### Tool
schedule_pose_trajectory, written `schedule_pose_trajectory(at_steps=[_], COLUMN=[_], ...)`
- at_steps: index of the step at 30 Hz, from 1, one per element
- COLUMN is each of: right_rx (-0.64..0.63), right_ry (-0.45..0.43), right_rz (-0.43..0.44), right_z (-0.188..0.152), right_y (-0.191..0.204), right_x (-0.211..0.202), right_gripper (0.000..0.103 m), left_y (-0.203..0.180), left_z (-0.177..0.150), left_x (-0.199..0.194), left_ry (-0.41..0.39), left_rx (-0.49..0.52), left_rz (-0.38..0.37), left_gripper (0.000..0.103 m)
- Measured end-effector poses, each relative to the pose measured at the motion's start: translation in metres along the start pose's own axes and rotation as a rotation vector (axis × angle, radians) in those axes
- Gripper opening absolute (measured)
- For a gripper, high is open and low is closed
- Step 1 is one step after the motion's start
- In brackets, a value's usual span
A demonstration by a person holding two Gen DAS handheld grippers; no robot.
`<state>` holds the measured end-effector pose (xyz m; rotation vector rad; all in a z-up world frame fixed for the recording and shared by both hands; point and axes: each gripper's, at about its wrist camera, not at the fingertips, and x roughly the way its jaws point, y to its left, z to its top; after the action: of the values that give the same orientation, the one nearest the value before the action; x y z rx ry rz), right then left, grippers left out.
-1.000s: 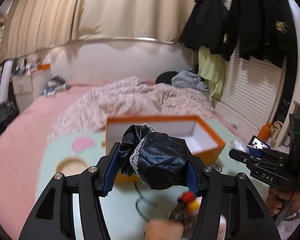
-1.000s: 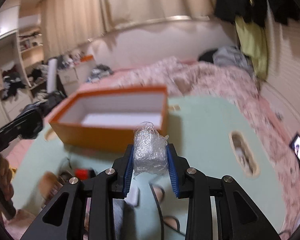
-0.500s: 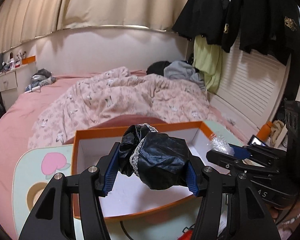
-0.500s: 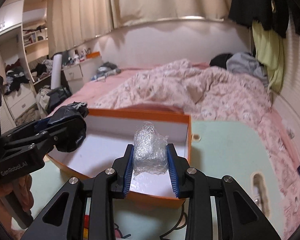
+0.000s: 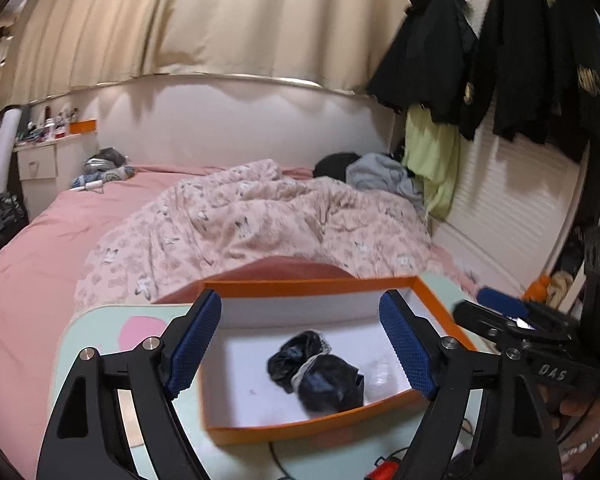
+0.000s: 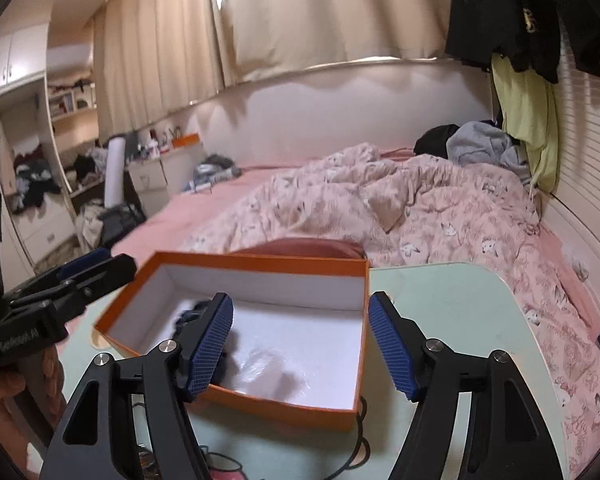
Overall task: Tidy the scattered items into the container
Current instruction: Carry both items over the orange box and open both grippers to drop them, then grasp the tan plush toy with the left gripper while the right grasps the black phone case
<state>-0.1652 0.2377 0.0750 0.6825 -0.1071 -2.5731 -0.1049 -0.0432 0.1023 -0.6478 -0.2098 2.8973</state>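
An orange box (image 5: 312, 288) (image 6: 260, 260) with a white inside stands on the pale green table (image 5: 96, 328) (image 6: 452, 312). A crumpled black bag with lace trim (image 5: 320, 372) (image 6: 188, 316) lies inside it. Beside the bag, blurred, is a clear plastic wad (image 5: 376, 376) (image 6: 260, 364). My left gripper (image 5: 304, 344) hangs over the box; its jaws are opening and nothing is between them. My right gripper (image 6: 300, 344) is over the box's near right part, jaws also opening, empty. Each gripper shows at the edge of the other's view.
A bed with a pink sheet and a patterned quilt (image 5: 260, 216) lies behind the table. Dark clothes (image 5: 500, 48) hang at the right wall. A black cable (image 5: 280, 456) and a small red item (image 5: 384, 470) lie on the table near the box's front.
Both grippers moved forward over the box and opened. The black bag dropped out of the left one and the plastic wad out of the right one, into the box.
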Motion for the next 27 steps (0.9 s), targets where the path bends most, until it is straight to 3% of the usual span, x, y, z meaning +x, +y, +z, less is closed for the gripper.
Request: schedule_pose_trajectory(at_steps=[4, 7, 10, 13, 16, 19, 27], right_rx=[0.035, 0.008, -0.02, -0.052, -0.087, -0.123, -0.161], right_ry=[0.018, 0.077, 0.191, 0.285, 0.307, 0.327, 0.424], right_rz=[0.071, 0.097, 0.137, 0.166, 0.166, 0.157, 0.127], right_z=[-0.005, -0.022, -0.049, -0.075, -0.084, -0.089, -0.108], right_y=[-0.009, -0.008, -0.003, 0.007, 0.017, 0.025, 0.032], right_x=[-0.027, -0.043, -0.053, -0.059, -0.058, -0.054, -0.039], right_gripper=[0.071, 0.07, 0.068, 0.063, 0.062, 0.061, 0.054], left_y=[0.016, 0.02, 0.019, 0.01, 0.002, -0.003, -0.026], left_z=[-0.003, -0.023, -0.058, -0.092, -0.113, -0.121, -0.132], left_x=[-0.028, -0.042, -0.05, -0.052, -0.055, -0.055, -0.043], left_ry=[-0.003, 0.068, 0.16, 0.246, 0.284, 0.29, 0.333], left_rx=[-0.103, -0.136, -0.167, -0.128, -0.093, -0.097, 0.033], left_rz=[-0.056, -0.116, -0.147, -0.114, -0.113, -0.117, -0.043], left_gripper=[0.081, 0.081, 0.081, 0.081, 0.081, 0.081, 0.081])
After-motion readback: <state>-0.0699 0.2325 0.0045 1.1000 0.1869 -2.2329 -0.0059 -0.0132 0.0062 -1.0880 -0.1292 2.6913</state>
